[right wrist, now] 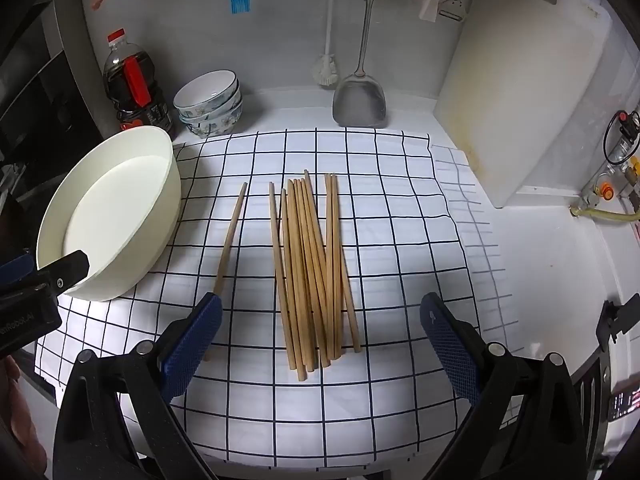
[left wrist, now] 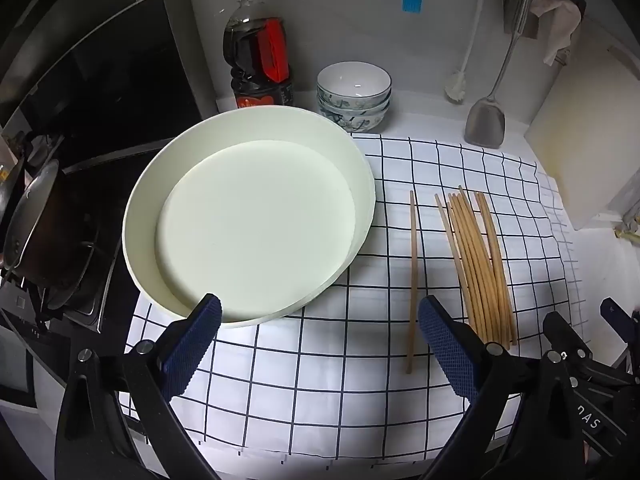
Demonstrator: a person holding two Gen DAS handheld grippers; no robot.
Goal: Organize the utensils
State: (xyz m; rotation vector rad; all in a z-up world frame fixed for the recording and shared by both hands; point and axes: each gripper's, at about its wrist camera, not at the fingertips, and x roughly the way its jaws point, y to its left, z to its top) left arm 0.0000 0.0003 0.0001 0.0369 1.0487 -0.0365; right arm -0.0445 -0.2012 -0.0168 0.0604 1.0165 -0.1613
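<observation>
Checked cloth (right wrist: pixel 384 240) bears chopsticks (right wrist: pixel 312 272) beside basin (left wrist: pixel 248 216); both tools spread, empty.

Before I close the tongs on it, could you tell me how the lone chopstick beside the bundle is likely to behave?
The lone chopstick looks like thin, straight wood, so probably stiff and very light. It appears round, so a nudge may roll it across the checked cloth. Lying flat, it leaves little height for the open right tongs, so it could slip out.
</observation>
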